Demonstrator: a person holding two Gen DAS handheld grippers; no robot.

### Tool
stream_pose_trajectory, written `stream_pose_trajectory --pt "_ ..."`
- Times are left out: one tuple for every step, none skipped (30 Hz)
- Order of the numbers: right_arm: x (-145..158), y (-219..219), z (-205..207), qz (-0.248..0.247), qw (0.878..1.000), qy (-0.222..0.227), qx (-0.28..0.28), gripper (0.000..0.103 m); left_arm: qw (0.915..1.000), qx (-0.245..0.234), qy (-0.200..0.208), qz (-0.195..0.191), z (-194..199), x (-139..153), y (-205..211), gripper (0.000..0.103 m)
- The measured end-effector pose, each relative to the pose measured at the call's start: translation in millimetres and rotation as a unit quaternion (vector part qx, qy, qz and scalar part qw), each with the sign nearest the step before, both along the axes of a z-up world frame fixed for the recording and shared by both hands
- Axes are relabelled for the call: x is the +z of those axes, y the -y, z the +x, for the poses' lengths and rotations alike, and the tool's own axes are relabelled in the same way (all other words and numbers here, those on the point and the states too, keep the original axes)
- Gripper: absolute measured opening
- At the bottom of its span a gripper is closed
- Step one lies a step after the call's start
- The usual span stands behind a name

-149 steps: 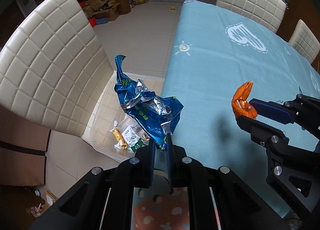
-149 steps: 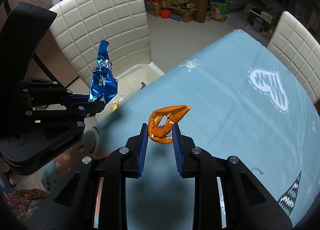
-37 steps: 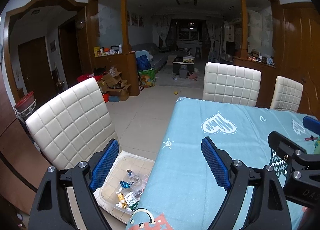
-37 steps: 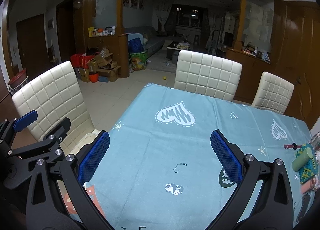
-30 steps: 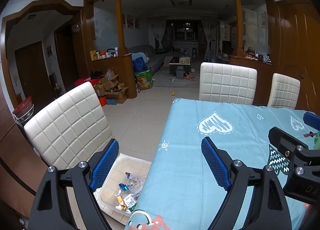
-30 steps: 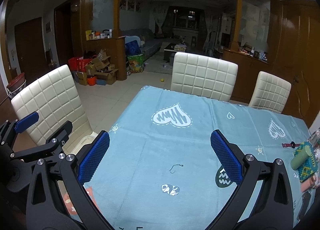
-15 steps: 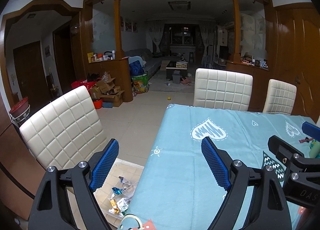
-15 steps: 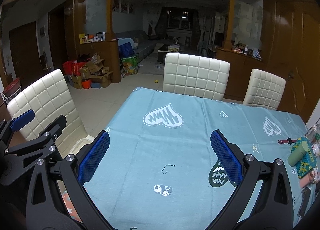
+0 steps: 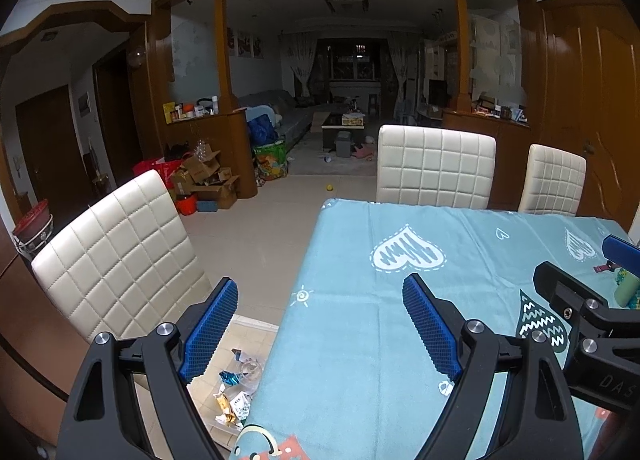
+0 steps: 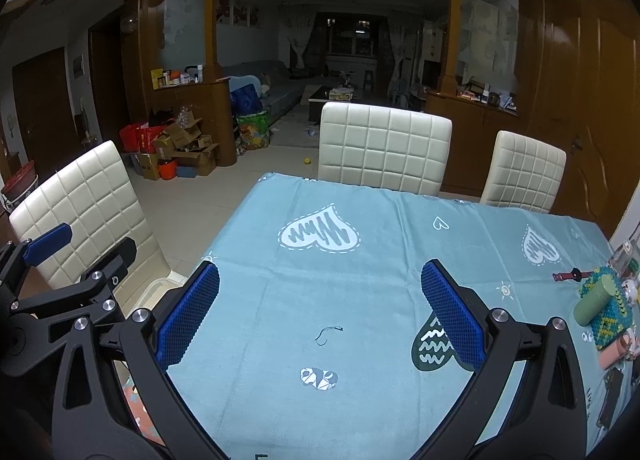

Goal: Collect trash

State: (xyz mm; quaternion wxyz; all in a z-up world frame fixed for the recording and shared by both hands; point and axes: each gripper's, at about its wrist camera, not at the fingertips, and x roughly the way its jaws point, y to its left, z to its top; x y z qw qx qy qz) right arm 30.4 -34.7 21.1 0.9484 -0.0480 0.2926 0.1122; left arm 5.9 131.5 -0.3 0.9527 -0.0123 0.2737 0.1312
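Both grippers hang spread wide and empty above the near end of the table, and going from the left, the left gripper sits over the table's left edge with its blue pads far apart, one pad out over the floor and the other over the cloth. Below that outer pad, on the tiled floor just beside the table and at the foot of the cream quilted chair, stands the clear plastic bin with the collected trash lying in it: crumpled wrappers, one with blue foil, one orange-and-white. Its place there looks deliberate, since anything carried off the table edge can be let fall straight in. Further right, the teal tablecloth with its heart prints shows nothing bulky left to pick up in the middle; only a small dark thread-like scrap lies on it, between the pads of the right gripper, which is likewise fully apart and holds nothing. At the far right edge a green cylinder rests on a beaded mat among other small things, which read as belongings kept aside, not rubbish. I judge the collecting nearly or wholly done, the scrap being the one possible remainder.
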Motion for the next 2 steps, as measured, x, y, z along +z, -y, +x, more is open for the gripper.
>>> stream_pose_trajectory --pt "-0.2 0.3 -0.1 0.001 1.000 -0.001 0.000 0.100 1.0000 0.000 -0.002 -0.001 0.3 -0.2 -0.1 0.083" --pt "-0.1 -0.4 0.0 0.001 1.000 -0.001 0.000 0.100 1.0000 0.000 -0.003 -0.002 0.3 -0.4 -0.4 0.083"
